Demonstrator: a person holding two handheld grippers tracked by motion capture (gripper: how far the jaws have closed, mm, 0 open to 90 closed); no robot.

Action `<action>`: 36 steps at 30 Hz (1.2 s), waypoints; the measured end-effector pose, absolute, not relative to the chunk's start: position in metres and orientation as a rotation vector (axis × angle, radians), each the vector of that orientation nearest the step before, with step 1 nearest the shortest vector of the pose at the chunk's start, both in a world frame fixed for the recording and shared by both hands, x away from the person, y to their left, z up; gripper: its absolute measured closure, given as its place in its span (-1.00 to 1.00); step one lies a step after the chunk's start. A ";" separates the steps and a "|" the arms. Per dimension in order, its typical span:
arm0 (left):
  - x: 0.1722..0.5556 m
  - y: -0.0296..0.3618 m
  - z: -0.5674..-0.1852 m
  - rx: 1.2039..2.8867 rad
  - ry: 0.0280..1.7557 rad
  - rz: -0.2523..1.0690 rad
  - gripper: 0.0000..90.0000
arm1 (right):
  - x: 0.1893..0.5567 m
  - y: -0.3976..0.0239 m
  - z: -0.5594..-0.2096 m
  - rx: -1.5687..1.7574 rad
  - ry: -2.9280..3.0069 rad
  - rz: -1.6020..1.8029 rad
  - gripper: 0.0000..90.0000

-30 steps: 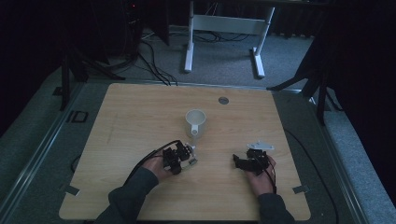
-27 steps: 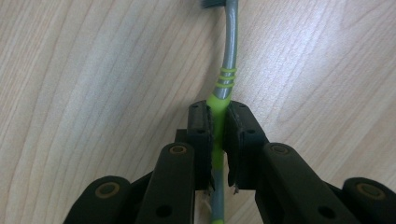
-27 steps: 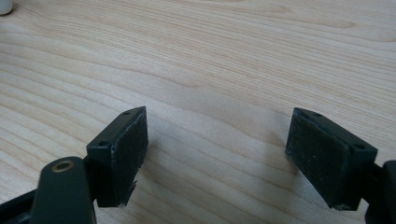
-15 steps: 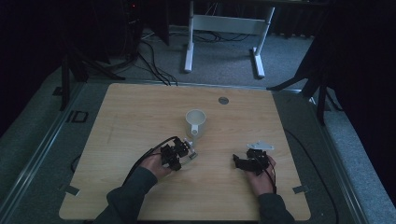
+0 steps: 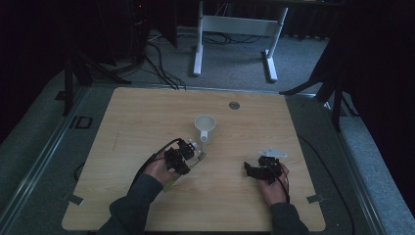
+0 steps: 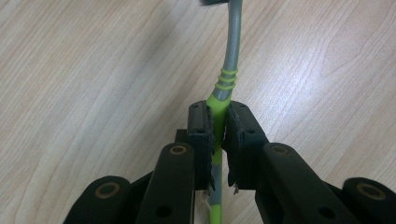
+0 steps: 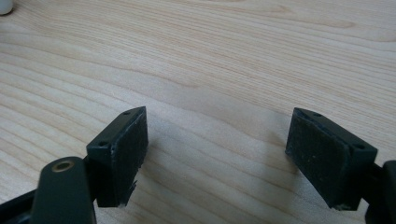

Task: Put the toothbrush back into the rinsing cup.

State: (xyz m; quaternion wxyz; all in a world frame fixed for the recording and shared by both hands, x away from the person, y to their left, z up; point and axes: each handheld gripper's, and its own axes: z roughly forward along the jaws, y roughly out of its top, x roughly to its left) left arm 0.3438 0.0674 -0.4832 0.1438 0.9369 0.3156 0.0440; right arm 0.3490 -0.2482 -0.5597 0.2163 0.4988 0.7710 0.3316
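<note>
A green and grey toothbrush [image 6: 223, 88] is clamped between the black jaws of my left gripper [image 6: 219, 122], its neck and head end running away from me over the wood. In the high view the left gripper [image 5: 187, 152] sits just below a white mug [image 5: 205, 127], with the toothbrush [image 5: 195, 160] slanting through it, the green handle trailing toward the person's wrist. My right gripper [image 5: 250, 169] rests low on the table at the right, its jaws spread wide with nothing between them. In its own view the right gripper [image 7: 217, 154] hovers over bare wood.
The wooden table [image 5: 147, 117] has a small round grommet [image 5: 234, 105] at the back. A white desk frame [image 5: 235, 29] and cables stand on the floor beyond. Tape marks sit near the table's front corners.
My left gripper has risen slightly with the toothbrush and edged toward the mug. The right gripper has kept still.
</note>
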 end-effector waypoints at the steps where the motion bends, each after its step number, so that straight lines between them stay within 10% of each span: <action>1: 0.344 0.068 -0.482 2.696 0.910 0.128 0.80 | 0.349 -0.248 -0.560 1.382 2.137 0.919 -0.55; 36: 0.342 0.081 -0.455 2.520 0.944 0.233 0.80 | 0.349 -0.248 -0.560 1.385 2.135 0.920 -0.55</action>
